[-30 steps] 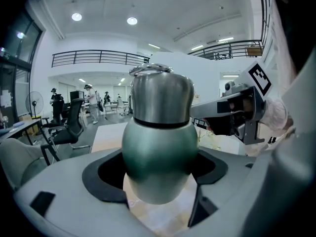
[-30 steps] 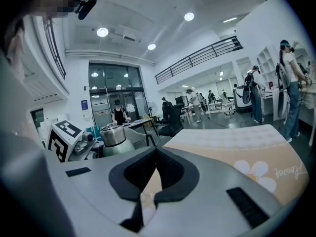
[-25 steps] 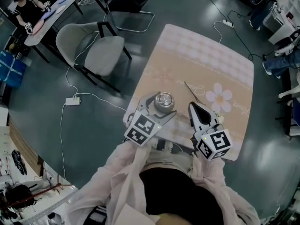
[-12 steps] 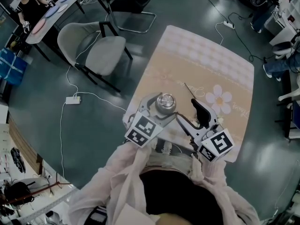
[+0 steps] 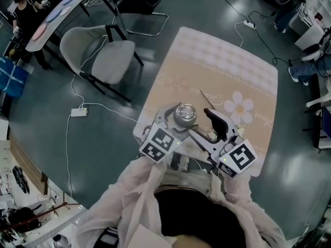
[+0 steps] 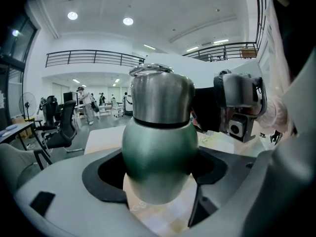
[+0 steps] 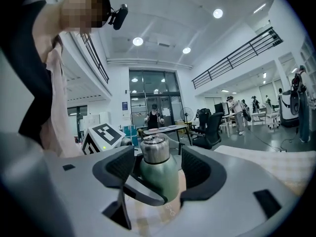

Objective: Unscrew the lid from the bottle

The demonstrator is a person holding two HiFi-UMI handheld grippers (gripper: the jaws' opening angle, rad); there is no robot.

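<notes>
The left gripper (image 6: 160,177) hugs the round belly of the green bottle (image 6: 159,147) at the near edge of the table (image 5: 222,66). The right gripper (image 7: 157,168) has just opened its jaws wide. The steel lid (image 7: 154,149) shows between them, not touched. If they close too low, they grab the bottle too and nothing turns. A weak left hold could let it spin. The bottle's bottom is hidden.
</notes>
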